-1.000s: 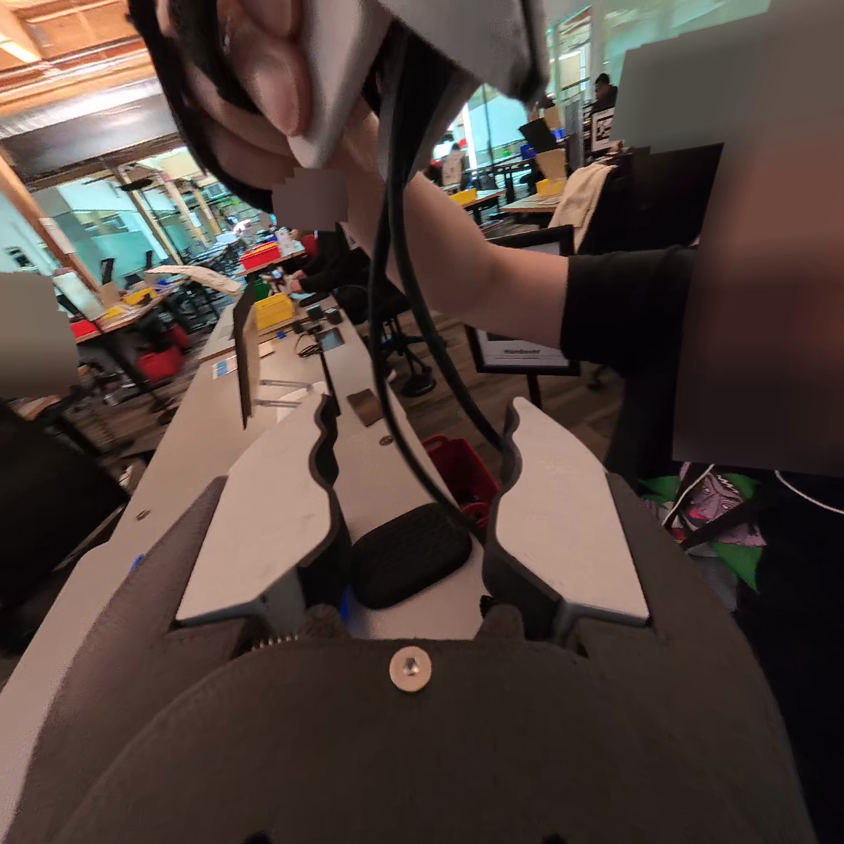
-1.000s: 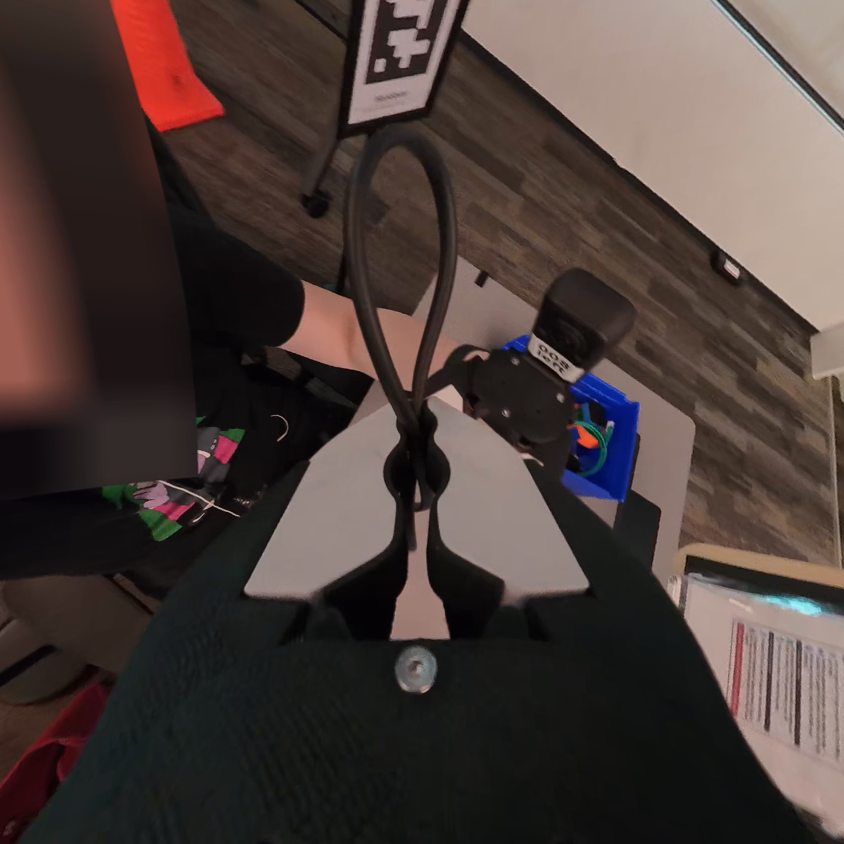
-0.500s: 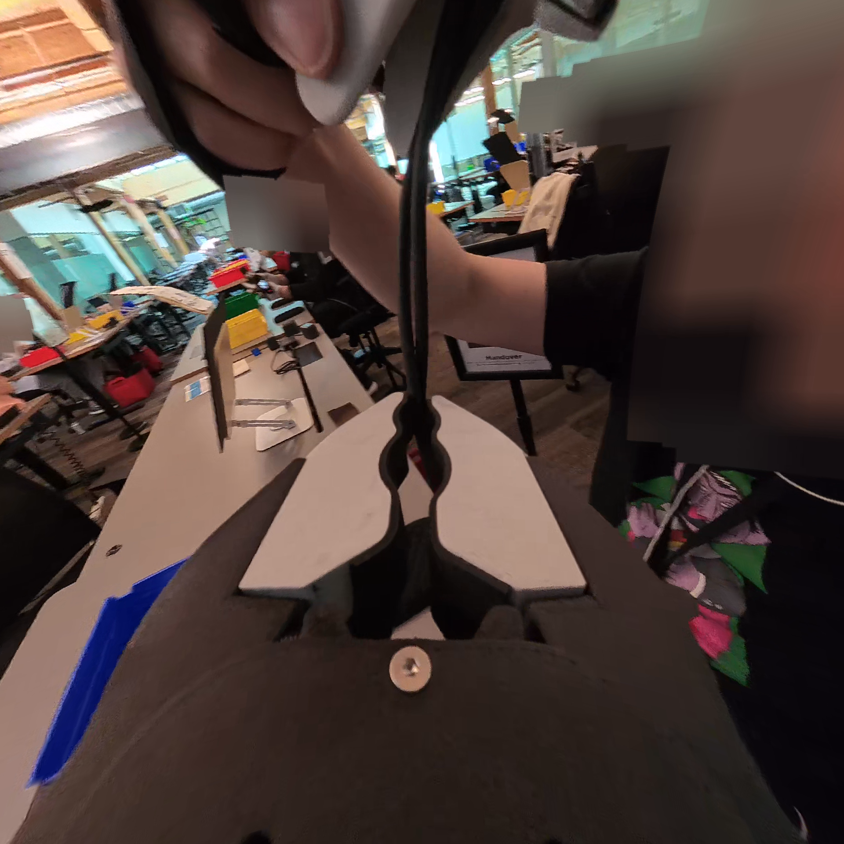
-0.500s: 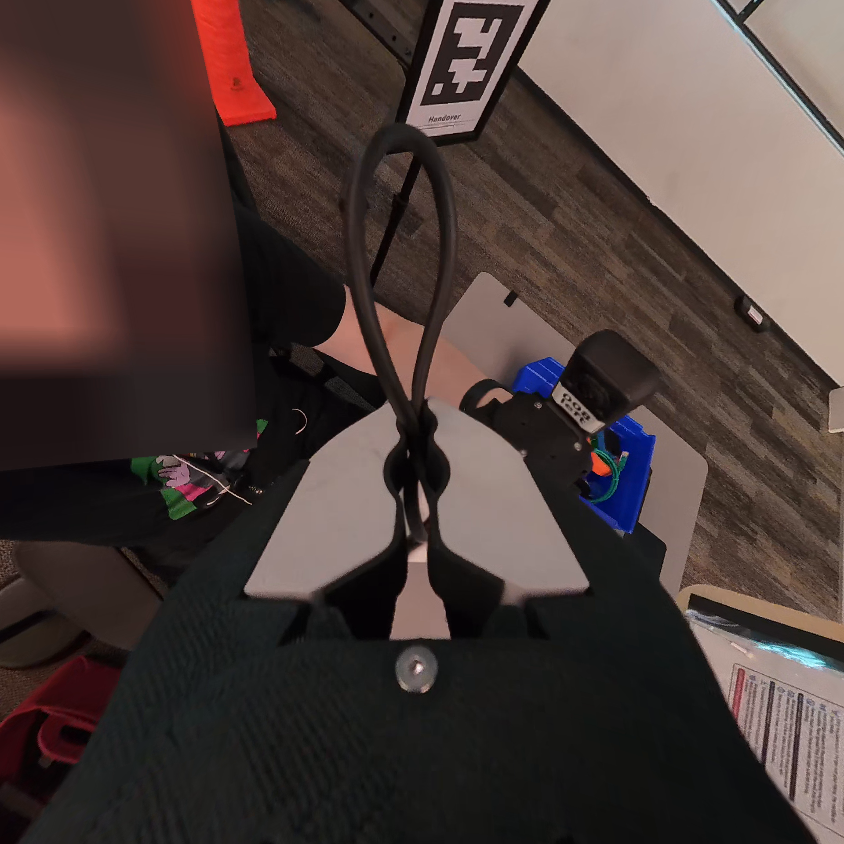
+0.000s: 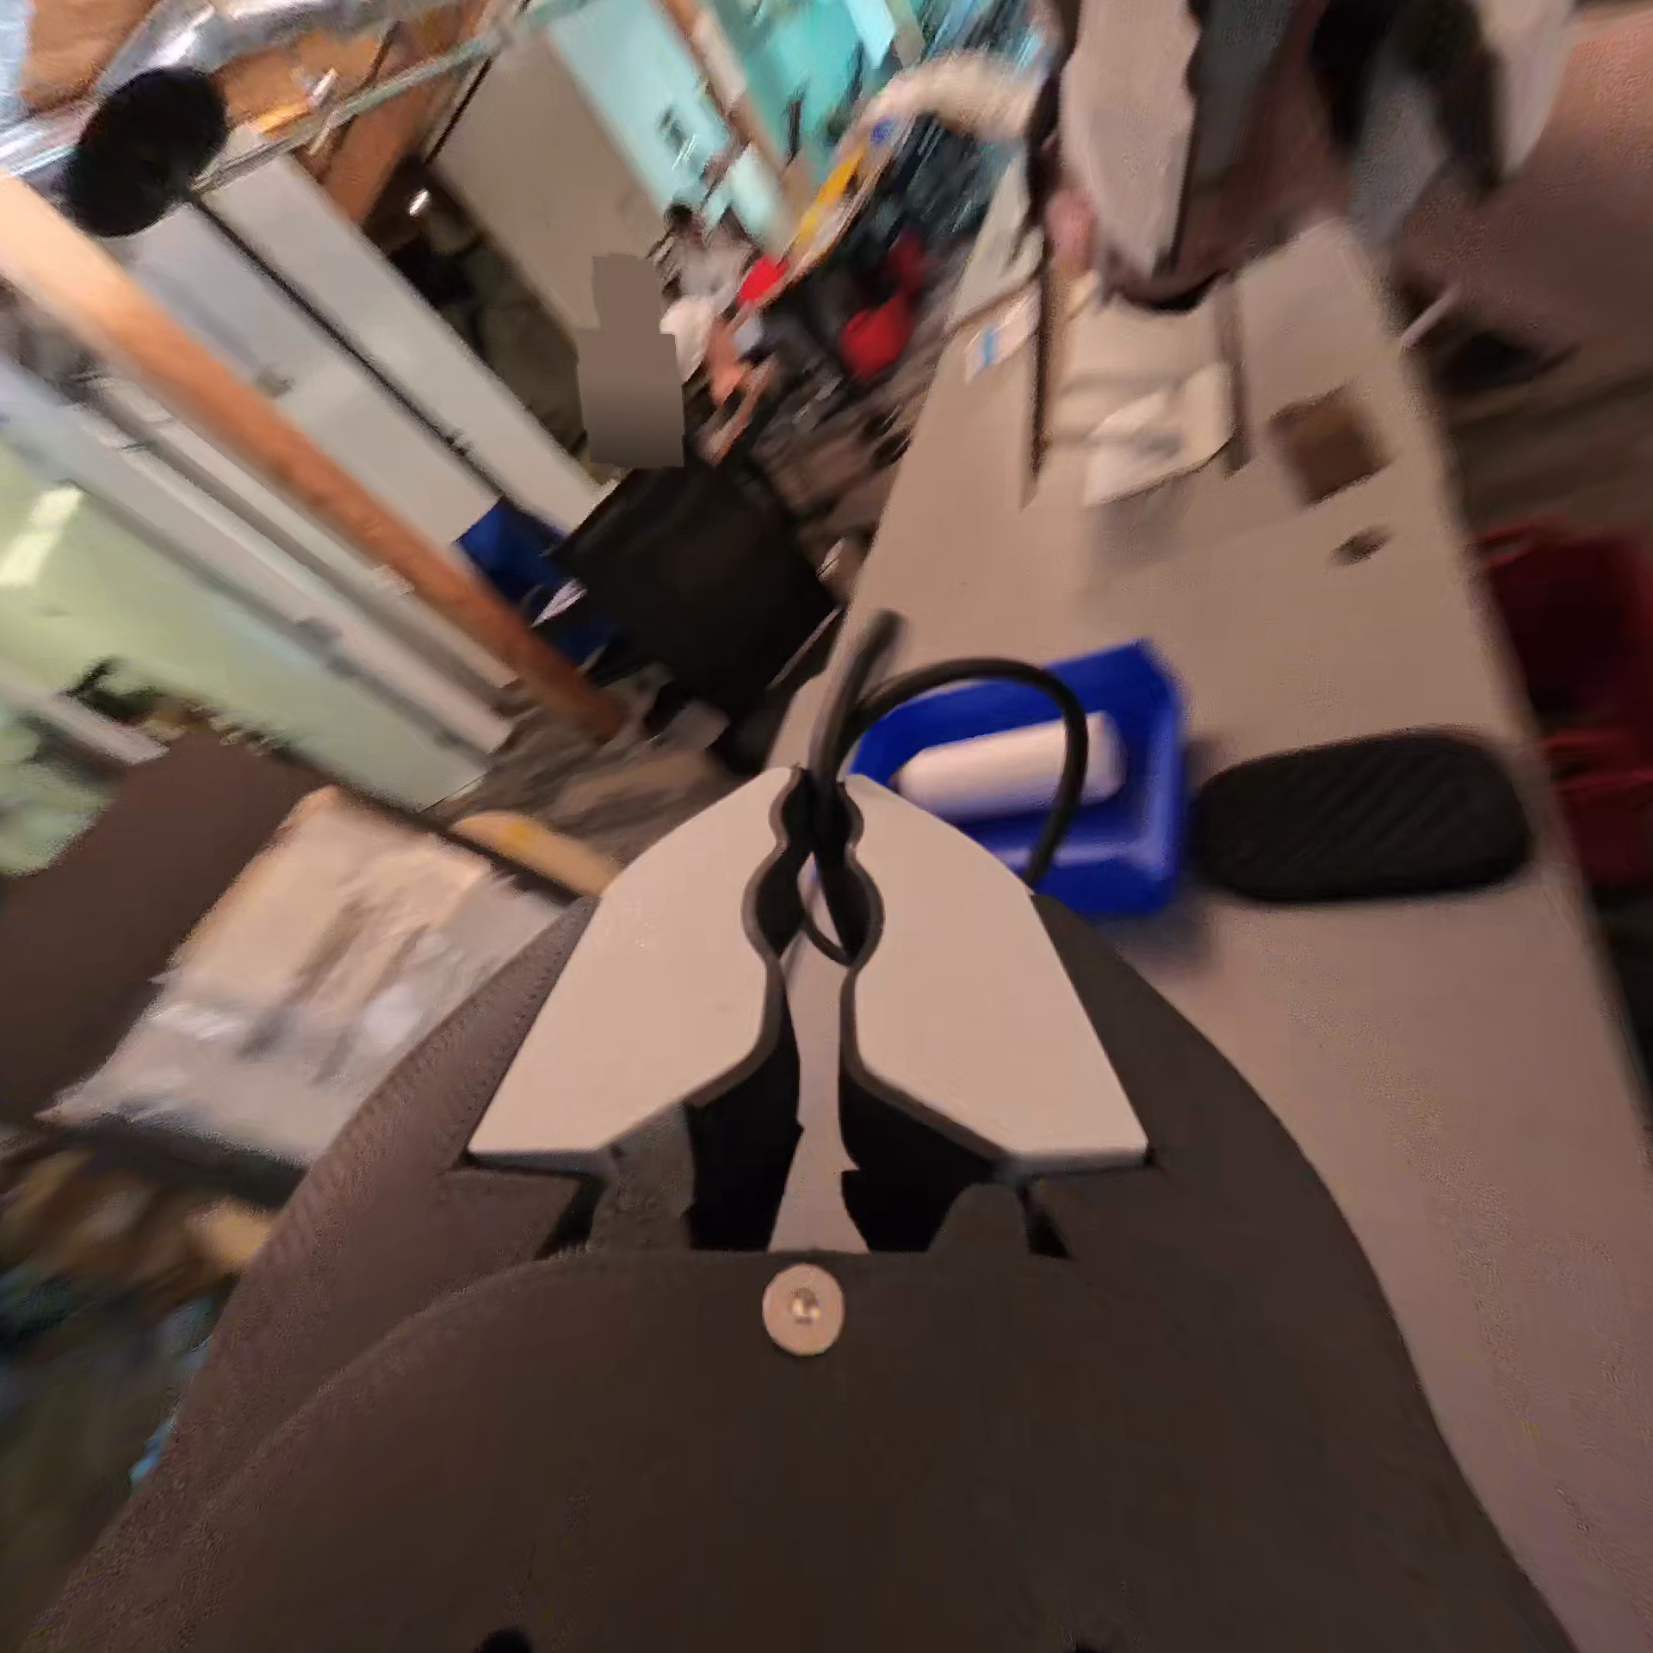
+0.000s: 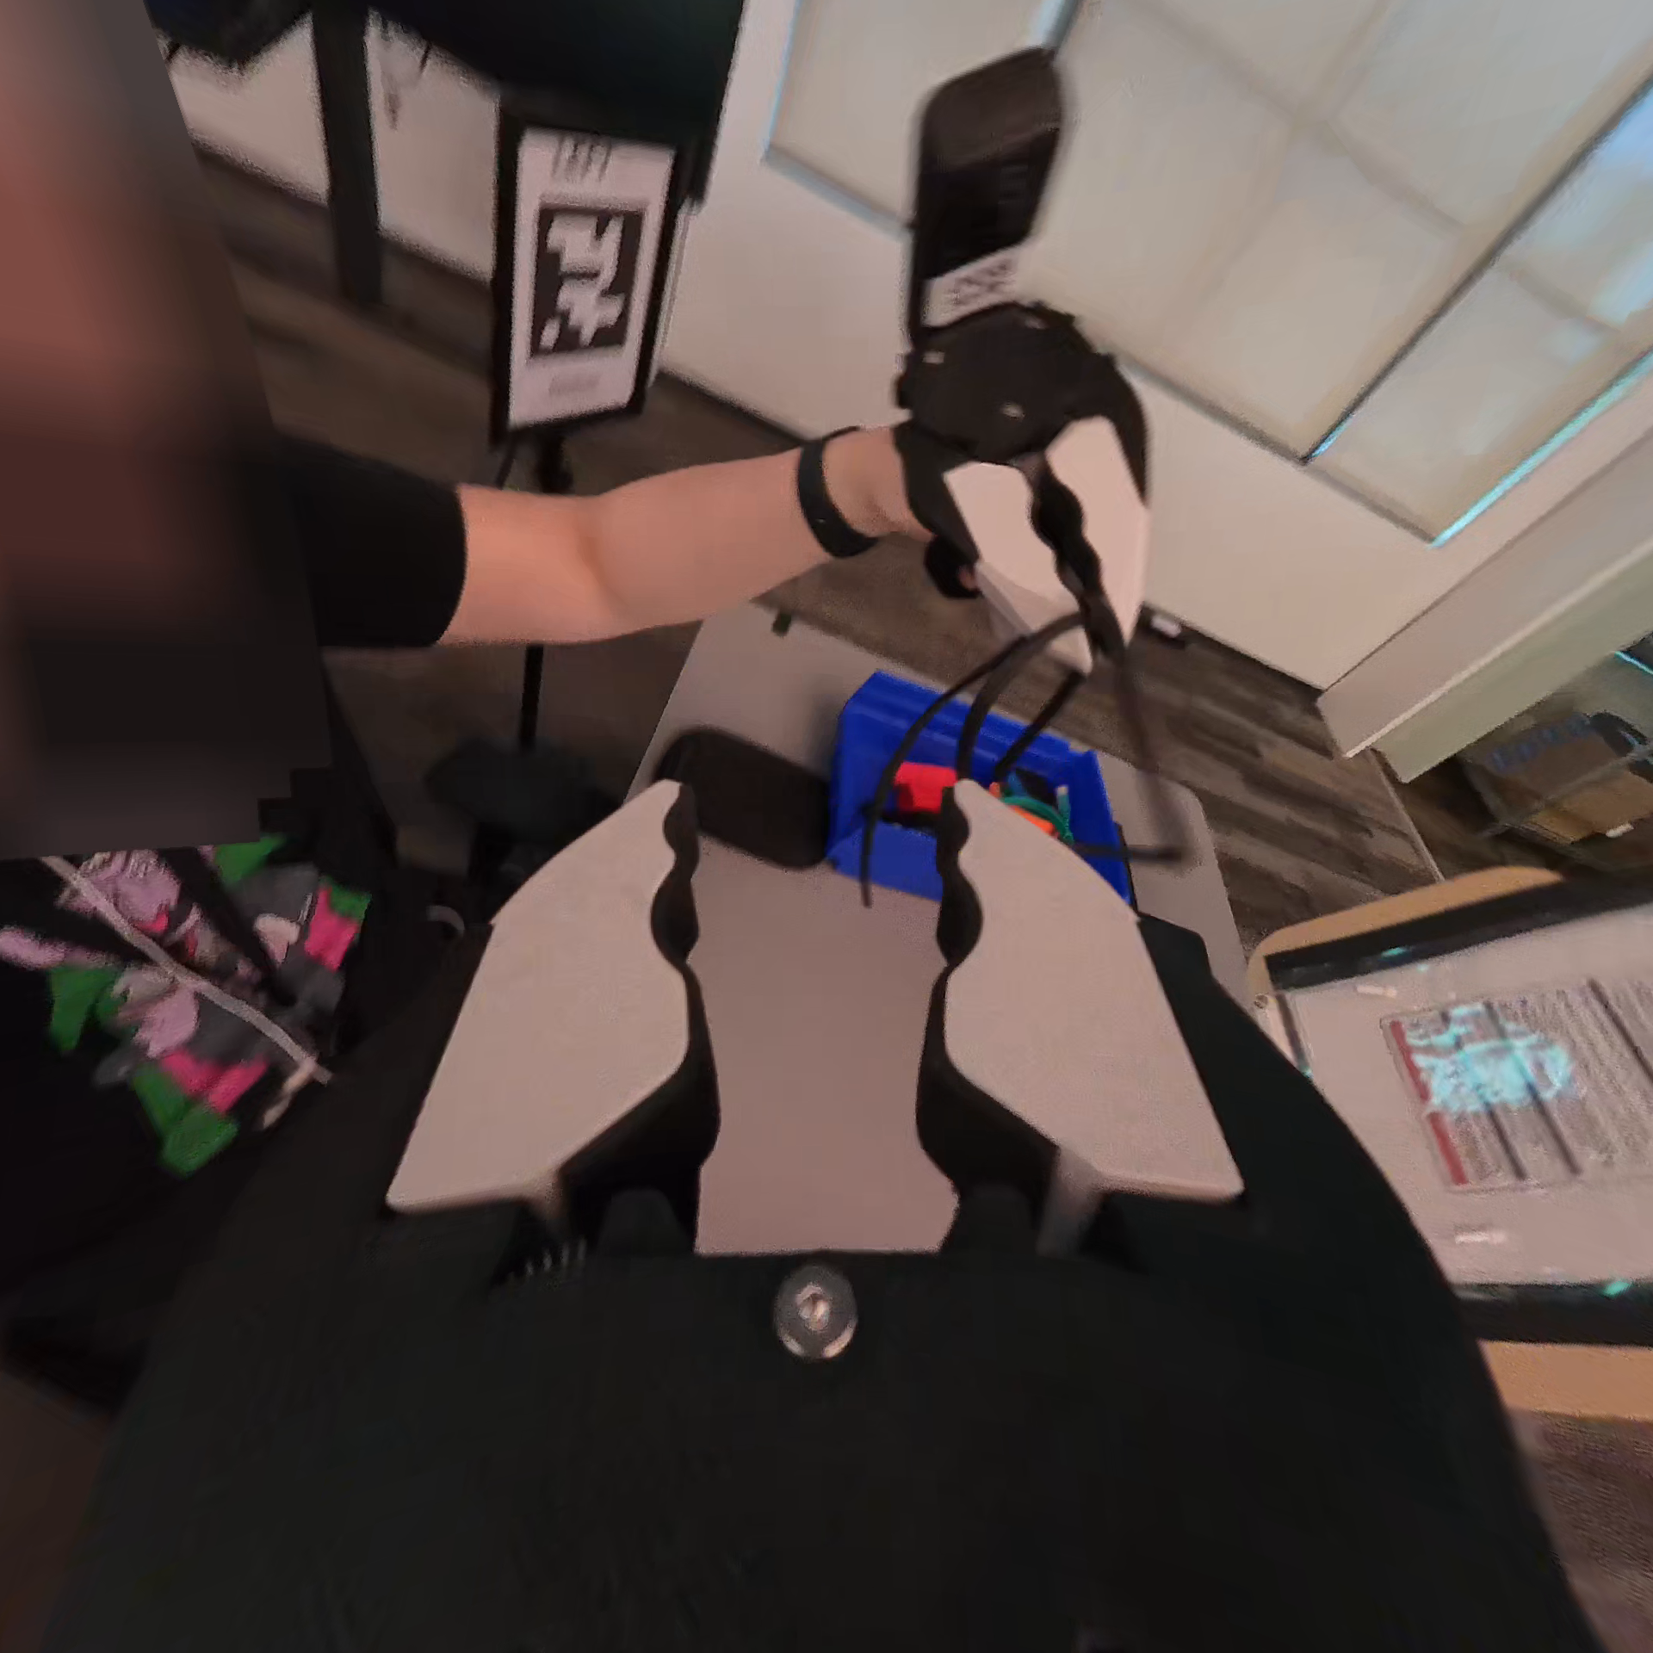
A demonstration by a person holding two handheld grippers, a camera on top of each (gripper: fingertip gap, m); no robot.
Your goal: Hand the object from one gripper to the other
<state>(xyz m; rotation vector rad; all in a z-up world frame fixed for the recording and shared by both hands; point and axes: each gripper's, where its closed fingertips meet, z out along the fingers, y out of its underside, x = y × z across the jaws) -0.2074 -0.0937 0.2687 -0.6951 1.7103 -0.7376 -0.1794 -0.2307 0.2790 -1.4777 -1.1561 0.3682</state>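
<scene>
Now your left gripper (image 5: 818,796) was pinched on the black cable (image 5: 1064,716), which looped and dangled over the blue bin (image 5: 1136,859) on the grey table (image 5: 1297,1029); your right gripper (image 6: 814,823) stood spread and seemingly empty, though blur hid detail.

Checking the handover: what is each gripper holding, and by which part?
The left gripper is shut on the black cable, pinched at its fingertips where the strands cross below the loop. The right gripper is open, holding nothing.
</scene>
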